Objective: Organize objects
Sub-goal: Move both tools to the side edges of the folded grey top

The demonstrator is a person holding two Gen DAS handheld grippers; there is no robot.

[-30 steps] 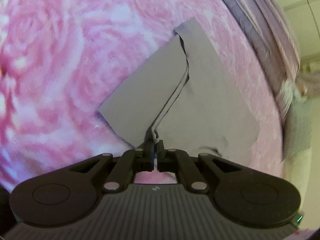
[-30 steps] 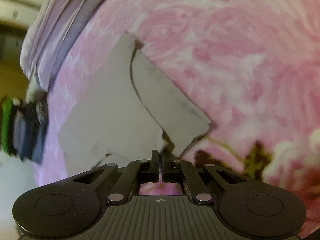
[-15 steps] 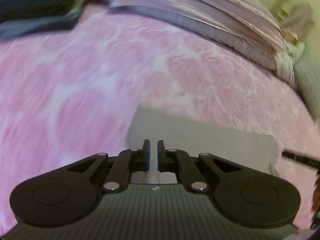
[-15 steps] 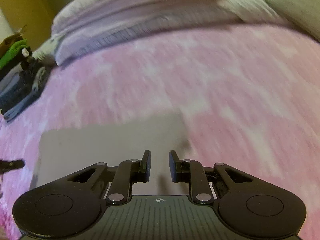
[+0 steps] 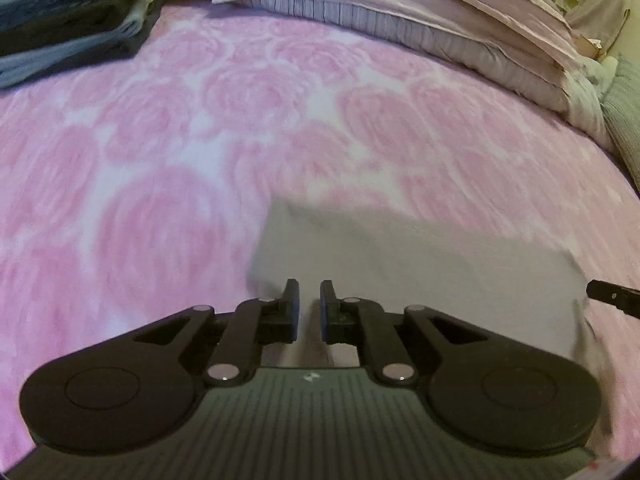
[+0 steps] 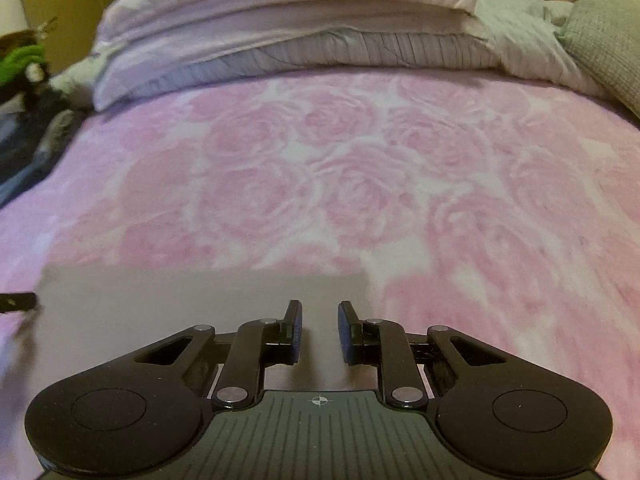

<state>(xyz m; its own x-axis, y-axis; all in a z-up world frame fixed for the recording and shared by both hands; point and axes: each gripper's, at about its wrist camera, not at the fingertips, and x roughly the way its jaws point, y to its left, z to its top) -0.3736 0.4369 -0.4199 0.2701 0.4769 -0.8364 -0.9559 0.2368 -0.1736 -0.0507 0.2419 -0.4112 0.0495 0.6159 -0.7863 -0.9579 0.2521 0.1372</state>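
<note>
A grey cloth (image 5: pixel 420 264) lies flat as a folded rectangle on the pink rose blanket (image 5: pixel 160 160). My left gripper (image 5: pixel 306 292) hangs over its near left part. Its jaws are opening, with a narrow gap and nothing between the pads. In the right wrist view the same grey cloth (image 6: pixel 180 300) stretches leftwards from my right gripper (image 6: pixel 319 312), which stands open over the cloth's near right part and grips nothing. Each view catches the other gripper's fingertip at the cloth's far side: the right fingertip (image 5: pixel 612 298) and the left fingertip (image 6: pixel 16 302).
A stack of folded dark and blue clothes (image 5: pixel 68 20) sits at the bed's back left. Lilac pillows (image 6: pixel 280 32) line the head of the bed, with a grey knitted cushion (image 6: pixel 604 32) at the right. Bare blanket (image 6: pixel 360 184) lies beyond the cloth.
Both grippers were shut on corners of the grey cloth. They have let go and opened, both wrists have rolled level, and the cloth now lies flat as a neat rectangle.
</note>
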